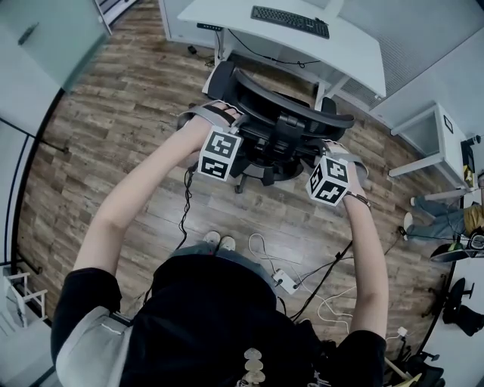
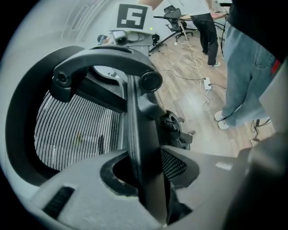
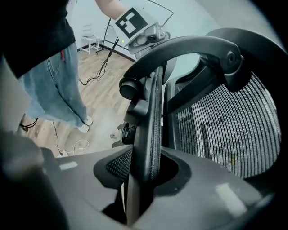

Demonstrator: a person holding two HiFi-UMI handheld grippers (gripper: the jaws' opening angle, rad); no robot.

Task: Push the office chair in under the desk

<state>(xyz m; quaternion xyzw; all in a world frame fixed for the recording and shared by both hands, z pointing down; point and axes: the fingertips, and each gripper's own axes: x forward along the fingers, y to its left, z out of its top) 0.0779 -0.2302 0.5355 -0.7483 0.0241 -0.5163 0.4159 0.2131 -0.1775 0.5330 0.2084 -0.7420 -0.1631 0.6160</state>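
A black mesh office chair (image 1: pixel 280 121) stands on the wood floor in front of the white desk (image 1: pixel 355 53), its back toward me. My left gripper (image 1: pixel 218 115) is at the left side of the backrest, and my right gripper (image 1: pixel 338 150) is at the right side. In the left gripper view the backrest's black rim (image 2: pixel 135 117) runs straight between the jaws of the left gripper (image 2: pixel 148 179), which are shut on it. In the right gripper view the rim (image 3: pixel 150 117) fills the gap of the right gripper (image 3: pixel 144 179) the same way. The chair's curved top bar (image 3: pixel 189 45) arches above.
A black keyboard (image 1: pixel 290 21) lies on the desk. A power strip (image 1: pixel 286 282) and loose cables lie on the floor by my feet. A small white table (image 1: pixel 431 140) and another person (image 1: pixel 446 219) are at the right. A second chair (image 1: pixel 461 314) stands at the lower right.
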